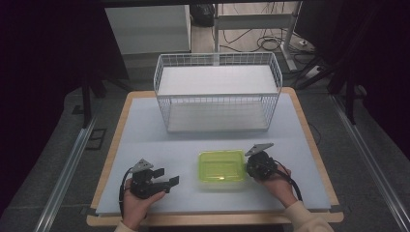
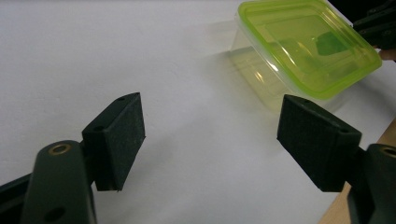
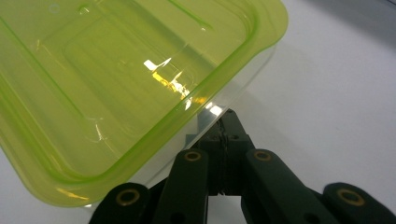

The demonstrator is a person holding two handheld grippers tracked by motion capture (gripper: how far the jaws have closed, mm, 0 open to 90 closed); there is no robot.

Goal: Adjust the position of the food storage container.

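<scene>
under the lidded container rim, right gripper jaws pressed together, tips half hidden

Lime-green lid on a clear container; white wire basket; pale grey mat over the tan wooden bench; black jaws

I count one container with a green lid on the table, just below the centre of the high view. One white wire basket stands in the upper middle of that frame. I have two grippers: the left gripper at lower left, the right gripper at lower right. Two hands hold them, one each. One table carries it all, and I count nothing else loose on its white top.
</scene>
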